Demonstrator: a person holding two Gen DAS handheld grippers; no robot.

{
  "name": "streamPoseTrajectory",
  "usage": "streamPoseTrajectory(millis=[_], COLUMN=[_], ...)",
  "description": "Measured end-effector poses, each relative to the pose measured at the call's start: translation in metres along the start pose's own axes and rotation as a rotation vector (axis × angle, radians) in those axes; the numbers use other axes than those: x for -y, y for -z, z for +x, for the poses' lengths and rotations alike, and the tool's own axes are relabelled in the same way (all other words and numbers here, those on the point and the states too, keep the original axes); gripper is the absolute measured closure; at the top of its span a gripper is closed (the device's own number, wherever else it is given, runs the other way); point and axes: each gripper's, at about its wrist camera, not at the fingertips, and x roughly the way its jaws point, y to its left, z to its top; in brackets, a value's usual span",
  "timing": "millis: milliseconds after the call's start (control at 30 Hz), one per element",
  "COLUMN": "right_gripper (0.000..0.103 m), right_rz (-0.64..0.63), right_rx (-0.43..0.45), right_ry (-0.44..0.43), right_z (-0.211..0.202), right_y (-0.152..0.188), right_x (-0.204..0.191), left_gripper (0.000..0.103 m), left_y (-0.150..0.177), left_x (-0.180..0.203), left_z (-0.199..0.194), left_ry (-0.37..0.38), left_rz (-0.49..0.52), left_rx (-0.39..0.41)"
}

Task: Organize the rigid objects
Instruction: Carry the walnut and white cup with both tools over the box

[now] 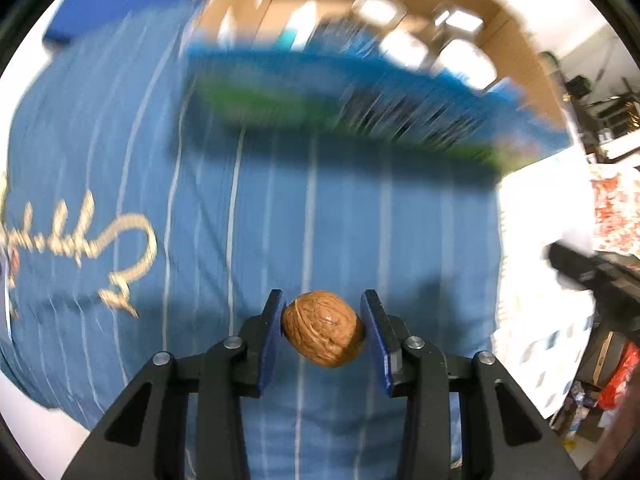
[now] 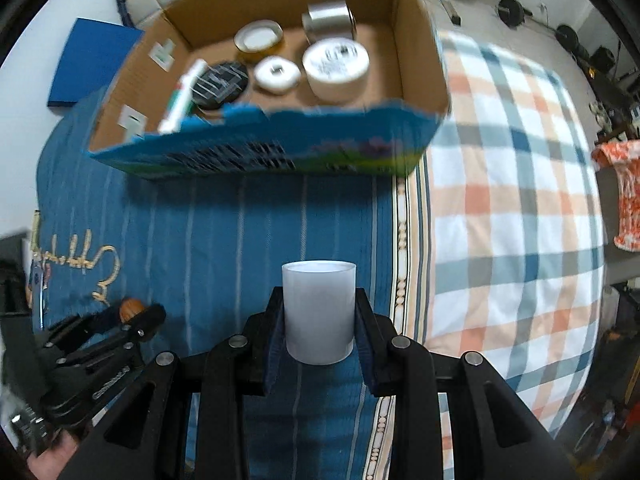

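My left gripper is shut on a brown walnut and holds it above the blue striped cloth. My right gripper is shut on a white frosted cup, held upright. A cardboard box with a blue printed front stands ahead of both; it is blurred in the left wrist view. Inside it lie several jars, lids, a white round tub, a black disc and a white tube. The left gripper with the walnut shows at the lower left of the right wrist view.
The blue striped cloth with gold embroidery covers the left of the bed. A plaid sheet covers the right. A blue pad lies far left. An orange-patterned item sits at the right edge.
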Motion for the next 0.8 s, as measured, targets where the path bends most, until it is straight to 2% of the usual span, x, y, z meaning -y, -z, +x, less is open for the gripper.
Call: streamPoseTrajectory(millis=[167,300,533,800], right_gripper=[0.069,0.069,0.069,0.069], right_rz=[-0.021,-0.013,0.002,0.016], right_rx=[0.051,0.083,0.137,0.137], right_ry=[0.033,0.036,0.034,-0.012], right_z=[-0.036,-0.058,-0.091,-0.099], right_y=[-0.008,-0.012,-0.014,-0.019], right_x=[0.005,0.006,0.009,0.008], left_gripper=[0.067,0.067,0.067,0.067], left_y=[-0.015,-0.032,-0.042,-0.045], left_x=[0.032,0.032,0.029,0.037], left_z=[-0.068,-0.109,-0.145,-0.153], left_ry=[0.008,0.027,0.033,0.062], left_rz=[0.070,0.081,0.103,0.127], left_rx=[0.160,0.242,0.319,0.331])
